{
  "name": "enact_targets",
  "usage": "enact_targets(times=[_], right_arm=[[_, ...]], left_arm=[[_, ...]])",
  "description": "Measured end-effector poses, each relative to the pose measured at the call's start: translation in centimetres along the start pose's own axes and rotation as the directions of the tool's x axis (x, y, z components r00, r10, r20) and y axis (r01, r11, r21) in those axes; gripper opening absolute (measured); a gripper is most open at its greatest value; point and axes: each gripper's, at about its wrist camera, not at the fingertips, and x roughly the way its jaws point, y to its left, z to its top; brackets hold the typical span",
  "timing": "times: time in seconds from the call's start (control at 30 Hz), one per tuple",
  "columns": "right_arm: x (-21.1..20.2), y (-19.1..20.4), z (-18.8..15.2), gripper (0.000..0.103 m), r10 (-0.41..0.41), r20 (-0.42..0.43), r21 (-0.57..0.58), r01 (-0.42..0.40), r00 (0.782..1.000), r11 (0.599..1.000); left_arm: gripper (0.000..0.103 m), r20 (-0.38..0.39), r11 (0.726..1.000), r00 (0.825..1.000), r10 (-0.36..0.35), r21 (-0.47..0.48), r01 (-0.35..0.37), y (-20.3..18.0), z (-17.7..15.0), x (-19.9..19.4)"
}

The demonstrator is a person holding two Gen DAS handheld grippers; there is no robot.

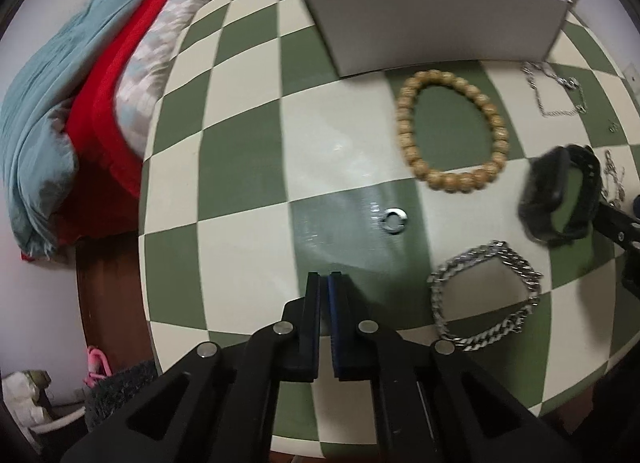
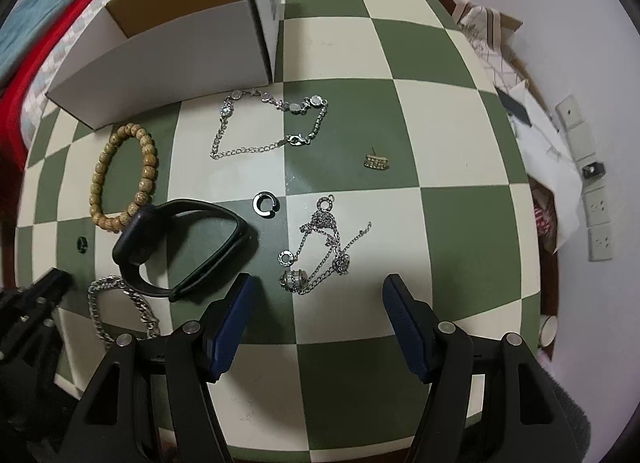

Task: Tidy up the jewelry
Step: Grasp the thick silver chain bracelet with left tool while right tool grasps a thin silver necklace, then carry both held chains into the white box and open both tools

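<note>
Right tongs (image 2: 316, 327), wide apart, should drop squarely over the tangled necklace (image 2: 320, 247) at lower centre; left tongs (image 1: 324, 327) are clamped empty.

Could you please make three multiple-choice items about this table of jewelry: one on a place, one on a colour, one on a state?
1. Where does the wooden bead bracelet lie?
A. inside the box
B. on the table, in front of the box
C. on the red cloth

2. What colours are the squares of the tablecloth?
A. green and cream
B. blue and white
C. red and black

3. How does the right gripper stand?
A. shut on a chain
B. shut, empty
C. open, holding nothing

Answers:
1 B, it rests on the cloth just in front of the white box.
2 A, the checks alternate green and cream.
3 C, its blue pads stand wide apart above the tangled chain necklace.
</note>
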Motion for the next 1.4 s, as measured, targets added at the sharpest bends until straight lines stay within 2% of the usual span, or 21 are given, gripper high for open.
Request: enact_targets(times=[0.1, 0.2, 0.27, 0.3, 0.4, 0.43, 0.57, 0.67, 0.77, 0.8, 0.83, 0.9, 1.1, 1.4], right_arm=[[-0.4, 0.5, -0.2, 0.065, 0.000, 0.017, -0.002, 0.000, 1.000, 1.000], [-0.9, 1.1, -0.2, 0.049, 0.002, 0.040, -0.009, -0.001, 0.999, 1.000], [-1.2, 1.4, -0.1, 0.012, -0.003, 0.059, -0.013, 0.004, 0.998, 1.000], [-1.2, 1.4, 0.1, 0.009, -0.011, 0.059, -0.012, 0.012, 0.998, 1.000], [-1.1, 0.3, 0.3, 0.009, -0.006, 0.054, 0.013, 0.005, 0.999, 1.000], [-1.1, -0.1, 0.3, 0.009, -0.010, 0.053, 0.021, 0.009, 0.999, 1.000], [-1.3, -2.1, -0.2, 0.009, -0.009, 0.039, 0.058, 0.007, 0.999, 0.998], [-1.3, -3.4, -0.5, 0.009, -0.007, 0.035, 0.073, 0.004, 0.999, 0.997], [-1.4, -3.9, -0.8, 0.009, -0.003, 0.034, 0.083, 0.000, 0.999, 0.997], [-1.3, -4.0, -0.8, 0.009, -0.003, 0.035, 0.084, 0.000, 0.999, 0.996], [-1.4, -4.0, -0.9, 0.009, -0.004, 0.035, 0.084, 0.001, 0.999, 0.996], [-1.4, -4.2, -1.0, 0.009, -0.001, 0.038, 0.087, -0.002, 0.999, 0.996], [-2.0, -5.9, -1.0, 0.009, 0.039, 0.065, 0.126, -0.047, 0.997, 0.991], [-4.9, -8.3, -0.7, 0.008, 0.084, 0.135, 0.169, -0.106, 0.987, 0.980]], left_arm=[[0.001, 0.005, 0.999, 1.000, -0.019, -0.025, 0.019, 0.6, 0.1, -0.2], [0.004, 0.014, 0.993, 0.995, -0.103, -0.055, 0.104, 1.0, 0.4, -1.2], [0.007, 0.006, 0.983, 0.986, -0.167, -0.077, 0.167, 0.7, 0.9, -1.4], [0.011, 0.000, 0.978, 0.981, -0.194, -0.076, 0.193, 0.5, 1.0, -1.4], [0.036, -0.010, 0.977, 0.977, -0.211, -0.043, 0.210, -0.7, 1.0, -1.0], [0.039, -0.011, 0.977, 0.977, -0.211, -0.037, 0.210, -1.2, 1.0, -0.9], [0.040, -0.008, 0.981, 0.981, -0.192, -0.010, 0.192, -2.3, 0.5, -0.3], [0.039, 0.011, 0.984, 0.984, -0.177, 0.011, 0.177, -2.6, 0.1, -0.1], [0.032, 0.025, 0.982, 0.981, -0.190, 0.025, 0.190, -2.6, -0.3, 0.0], [0.014, 0.030, 0.975, 0.975, -0.222, 0.028, 0.221, -2.6, -0.5, 0.0], [0.006, 0.028, 0.973, 0.973, -0.230, 0.031, 0.229, -2.7, -0.3, -0.1], [0.006, 0.039, 0.980, 0.980, -0.194, 0.053, 0.192, -3.0, -0.5, -0.1], [0.005, 0.056, 0.984, 0.982, -0.180, 0.009, 0.180, -2.0, -1.7, -0.6], [0.005, 0.156, 0.988, 0.976, -0.149, -0.025, 0.155, 0.6, 1.0, -4.5]])
